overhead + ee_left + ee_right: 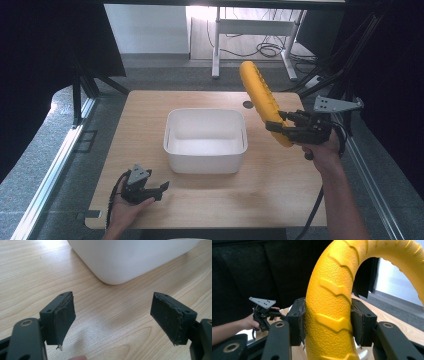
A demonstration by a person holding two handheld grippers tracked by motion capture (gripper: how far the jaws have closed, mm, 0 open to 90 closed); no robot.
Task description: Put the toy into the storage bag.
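The left gripper (162,190) rests low on the table (280,185) at its near left corner, its jaws wide apart with only bare wood between them, and the white tub (205,140) stands just ahead of its fingers (62,320). The right gripper (276,128) is held up in the air to the right of the tub, with its jaws clamped on the yellow ring (262,100). The ring's ribbed band (329,302) sits between the two pads (357,322) and rises up and away from them, above the tub's far right corner.
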